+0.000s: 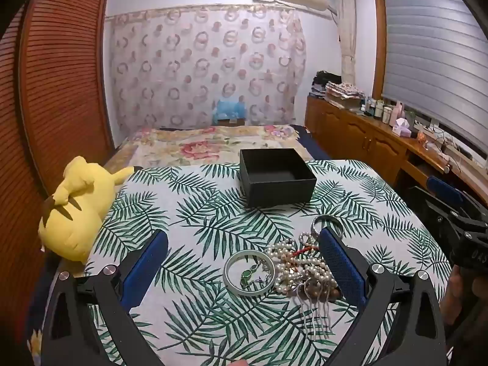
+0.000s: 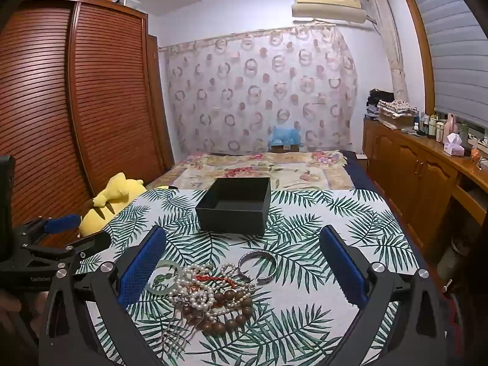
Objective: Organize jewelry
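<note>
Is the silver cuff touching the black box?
Apart. In the right wrist view, bare leaf-print cloth shows between the silver cuff and the black box; the left wrist view shows the same gap.

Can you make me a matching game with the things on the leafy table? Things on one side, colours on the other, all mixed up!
Things:
1. box
2. plush toy
3. big round beads
4. tool pads

Colours:
A. yellow
B. blue
C. black
D. brown

Right pairs: 1-C, 2-A, 3-D, 4-B.
</note>
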`<state>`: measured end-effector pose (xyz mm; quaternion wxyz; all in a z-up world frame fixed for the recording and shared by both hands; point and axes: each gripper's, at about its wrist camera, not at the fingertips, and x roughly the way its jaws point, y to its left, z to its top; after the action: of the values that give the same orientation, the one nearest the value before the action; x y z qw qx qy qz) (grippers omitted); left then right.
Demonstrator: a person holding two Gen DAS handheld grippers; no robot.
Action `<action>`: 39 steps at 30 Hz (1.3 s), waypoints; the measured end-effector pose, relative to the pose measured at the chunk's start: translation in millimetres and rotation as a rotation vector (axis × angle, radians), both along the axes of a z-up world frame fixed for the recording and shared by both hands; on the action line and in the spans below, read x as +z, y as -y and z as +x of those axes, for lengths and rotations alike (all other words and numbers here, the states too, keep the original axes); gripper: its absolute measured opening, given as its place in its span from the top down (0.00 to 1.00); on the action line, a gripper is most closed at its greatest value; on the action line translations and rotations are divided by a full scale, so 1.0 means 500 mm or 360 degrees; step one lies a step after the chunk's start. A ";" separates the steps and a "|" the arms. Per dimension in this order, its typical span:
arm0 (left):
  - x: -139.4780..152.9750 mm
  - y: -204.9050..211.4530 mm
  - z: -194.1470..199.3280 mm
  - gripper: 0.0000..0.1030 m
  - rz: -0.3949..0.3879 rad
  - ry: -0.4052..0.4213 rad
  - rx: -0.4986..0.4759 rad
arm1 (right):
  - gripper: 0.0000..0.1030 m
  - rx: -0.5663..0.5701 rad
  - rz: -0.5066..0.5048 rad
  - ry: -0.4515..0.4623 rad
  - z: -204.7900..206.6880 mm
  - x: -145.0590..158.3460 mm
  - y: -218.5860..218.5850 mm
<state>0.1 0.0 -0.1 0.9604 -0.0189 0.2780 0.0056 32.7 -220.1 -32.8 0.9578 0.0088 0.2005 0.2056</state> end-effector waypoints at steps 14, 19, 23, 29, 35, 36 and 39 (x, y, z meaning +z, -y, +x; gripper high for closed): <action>0.000 0.001 0.000 0.07 0.0004 0.0011 0.0000 | 0.02 -0.0001 0.0001 -0.0013 0.000 0.001 0.000; -0.001 0.001 0.000 0.07 0.0005 0.0015 0.0002 | 0.02 0.0000 0.0002 -0.0012 -0.001 0.001 0.000; -0.001 0.001 0.000 0.07 0.0005 0.0017 0.0000 | 0.02 0.0001 0.0003 -0.0012 -0.002 0.001 0.001; -0.001 0.001 0.000 0.07 0.0005 0.0018 0.0001 | 0.02 -0.0001 0.0004 -0.0011 -0.004 0.001 0.002; 0.007 -0.006 -0.004 0.07 0.0004 0.0020 0.0001 | 0.02 0.0001 0.0005 -0.0012 -0.003 -0.001 0.003; 0.007 -0.006 -0.004 0.07 0.0003 0.0020 0.0001 | 0.02 0.0002 0.0005 -0.0013 -0.003 -0.002 0.002; 0.006 -0.006 -0.004 0.07 0.0004 0.0021 0.0002 | 0.02 0.0000 0.0006 -0.0013 -0.002 -0.003 0.003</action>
<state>-2.0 3.1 3.1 0.9622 -0.0180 0.2716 0.0063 31.9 -221.6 -34.3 0.9570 0.0114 0.2040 0.2060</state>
